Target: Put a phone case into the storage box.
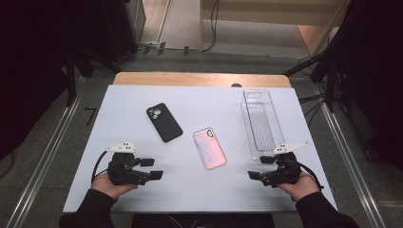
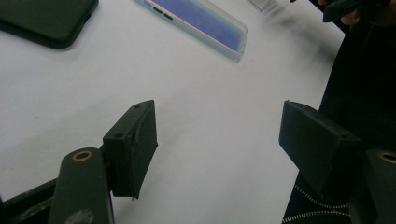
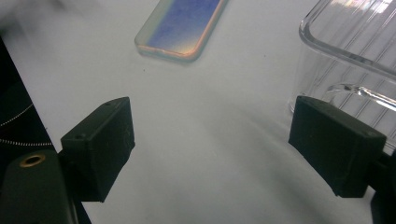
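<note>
Two grippers sit low in the high view over a white table (image 1: 199,190) that takes up the middle of the frame, with bare surface between them. At right of centre a long clear plastic tray (image 1: 260,121) lies lengthwise, its near end just above the right gripper (image 1: 259,167). Left of centre lies a black phone case (image 1: 164,122), camera cutout toward the top of the frame. Between these two, the pink phone case (image 1: 209,148) lies flat and slightly tilted, iridescent pink and blue with a pale rim, apart from every other thing and well inside the table's edges.

Nearest the bottom edge, the left gripper (image 1: 151,168) at lower left has its jaws spread wide with nothing between them; the right gripper's jaws are likewise wide apart and empty. Open white surface separates both from the pink phone case. In the right gripper view the tray's ribbed wall (image 3: 355,42) rises close by one jaw.
</note>
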Available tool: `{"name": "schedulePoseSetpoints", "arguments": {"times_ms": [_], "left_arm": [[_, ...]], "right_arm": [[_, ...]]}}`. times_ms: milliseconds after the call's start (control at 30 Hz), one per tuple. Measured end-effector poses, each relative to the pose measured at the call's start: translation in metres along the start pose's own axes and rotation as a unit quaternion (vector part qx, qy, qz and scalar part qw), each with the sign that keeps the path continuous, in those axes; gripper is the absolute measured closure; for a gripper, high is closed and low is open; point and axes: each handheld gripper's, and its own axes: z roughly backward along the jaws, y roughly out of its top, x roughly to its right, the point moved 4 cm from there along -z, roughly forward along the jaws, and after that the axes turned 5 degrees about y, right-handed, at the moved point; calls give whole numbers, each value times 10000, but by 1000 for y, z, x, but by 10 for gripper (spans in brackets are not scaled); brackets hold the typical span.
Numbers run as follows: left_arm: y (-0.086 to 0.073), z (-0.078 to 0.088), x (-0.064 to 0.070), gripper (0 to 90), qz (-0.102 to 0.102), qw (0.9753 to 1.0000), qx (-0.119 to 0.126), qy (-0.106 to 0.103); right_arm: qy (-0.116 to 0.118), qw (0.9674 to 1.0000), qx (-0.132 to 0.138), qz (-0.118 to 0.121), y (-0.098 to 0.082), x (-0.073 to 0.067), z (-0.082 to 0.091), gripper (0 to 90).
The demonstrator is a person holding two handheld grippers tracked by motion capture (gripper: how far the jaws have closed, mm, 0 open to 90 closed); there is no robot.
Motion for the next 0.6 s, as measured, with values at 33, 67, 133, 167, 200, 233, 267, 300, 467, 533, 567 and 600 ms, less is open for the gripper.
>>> {"name": "schedulePoseSetpoints", "arguments": {"times_ms": [33,67,133,167,200,233,267,300,467,533,567,600], "left_arm": [[0,0,0,284,-2,10000,-7,3],[0,0,0,284,11,10000,9,-10],[0,1,-1,284,23,10000,13,-6],[0,1,-1,284,17,10000,12,-5],[0,1,-1,284,21,10000,11,-6],[0,0,-1,284,22,10000,11,-10],[0,0,-1,284,23,10000,9,-10],[0,0,-1,284,19,10000,-11,-8],[0,1,-1,284,23,10000,-1,-15],[0,1,-1,284,20,10000,0,-14],[0,1,-1,284,20,10000,-6,-18],[0,1,-1,284,23,10000,-6,-16]], "right_arm": [[7,10000,4,1,0,0,0,123],[11,10000,2,0,0,-1,0,123],[12,10000,-2,11,0,-1,-1,123],[7,10000,-3,5,0,-1,-1,123],[1,10000,-7,-5,0,-1,-1,123],[0,10000,-7,-5,0,0,-1,123],[-3,10000,-5,2,0,0,-1,123],[-4,10000,-4,1,0,0,-1,123],[14,10000,-16,20,0,-1,-1,123],[12,10000,-22,22,0,-1,-1,123],[14,10000,-19,25,0,-1,-1,123],[12,10000,-19,36,1,-1,-1,123]]}}
